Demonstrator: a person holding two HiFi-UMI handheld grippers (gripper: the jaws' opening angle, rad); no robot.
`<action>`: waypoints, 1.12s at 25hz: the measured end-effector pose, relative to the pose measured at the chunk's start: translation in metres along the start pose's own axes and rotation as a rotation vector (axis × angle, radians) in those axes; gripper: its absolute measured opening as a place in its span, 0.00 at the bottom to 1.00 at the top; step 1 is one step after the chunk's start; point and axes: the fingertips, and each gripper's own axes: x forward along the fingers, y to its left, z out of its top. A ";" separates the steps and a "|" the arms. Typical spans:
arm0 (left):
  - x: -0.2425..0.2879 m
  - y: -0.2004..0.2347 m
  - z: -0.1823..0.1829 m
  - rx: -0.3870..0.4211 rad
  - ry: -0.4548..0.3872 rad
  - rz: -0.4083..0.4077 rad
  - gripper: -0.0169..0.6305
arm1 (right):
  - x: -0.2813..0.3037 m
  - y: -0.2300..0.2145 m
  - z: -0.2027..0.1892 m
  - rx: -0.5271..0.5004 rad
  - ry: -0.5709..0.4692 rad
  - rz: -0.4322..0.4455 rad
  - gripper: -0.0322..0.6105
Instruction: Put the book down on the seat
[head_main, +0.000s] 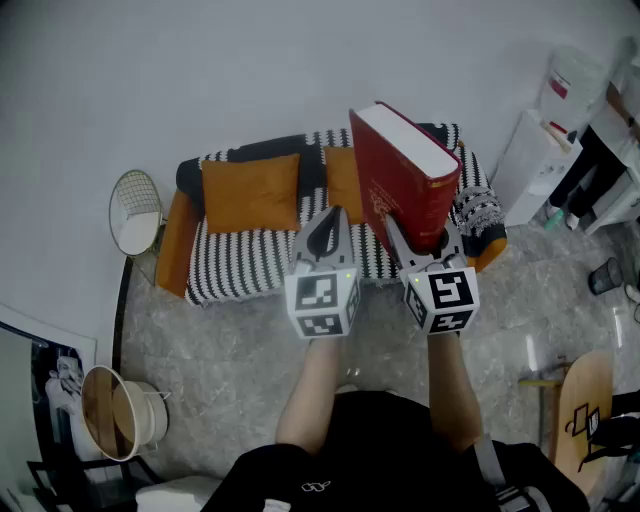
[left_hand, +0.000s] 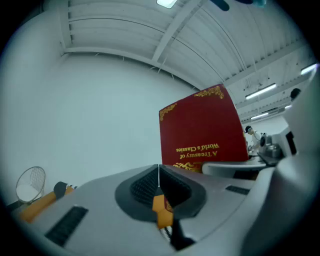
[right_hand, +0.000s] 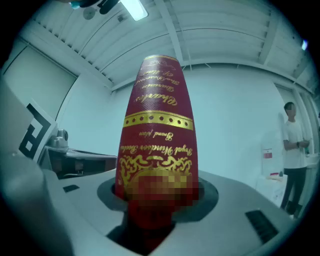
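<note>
Head view showed the book upright in the air, not yet on the sofa, with its lower end clamped between the jaws of your right gripper. You held both forearms straight out, grippers level and side by side. Your left gripper had its jaws pressed together on nothing, just beside the book. The book was a thick red hardback with gilt lettering, white page edges, and its spine facing the right gripper's camera.

A lounge: striped sofa, orange cushion, marble floor.
</note>
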 end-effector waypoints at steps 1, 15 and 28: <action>-0.003 -0.003 -0.002 -0.002 0.007 -0.004 0.05 | -0.003 0.001 -0.002 0.005 0.004 -0.001 0.37; -0.014 -0.030 -0.007 -0.004 0.026 -0.017 0.05 | -0.032 -0.011 -0.003 0.038 0.001 0.003 0.38; -0.047 -0.031 -0.004 -0.025 0.019 0.099 0.05 | -0.068 -0.024 -0.002 0.066 -0.019 0.045 0.38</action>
